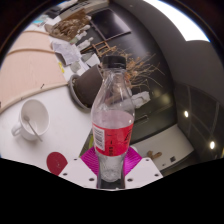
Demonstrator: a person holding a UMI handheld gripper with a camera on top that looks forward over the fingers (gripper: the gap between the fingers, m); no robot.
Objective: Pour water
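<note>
I had the bottle [112, 115] standing upright between the fingers, its base down at six o'clock and its black cap up toward twelve, and the gripper [110, 168] was clamped narrow on its lower body just under the red label. The pink pads [92, 160] showed on either side of the plastic with no gap I could make out, though the low part of the view was dim enough that I only judged the hold firm. It looked lifted clear of the white table [60, 125]. The white cup [33, 118], with a spoon or stick in it, sat on that table at about nine o'clock from the bottle, well apart. To pour well I judged the cap had to be off first, and the neck brought over the cup before tilting slowly toward nine o'clock, so the stream would not overshoot the rim. By count: one bottle, one cup, one red disc [57, 162] on the table near the left finger.
</note>
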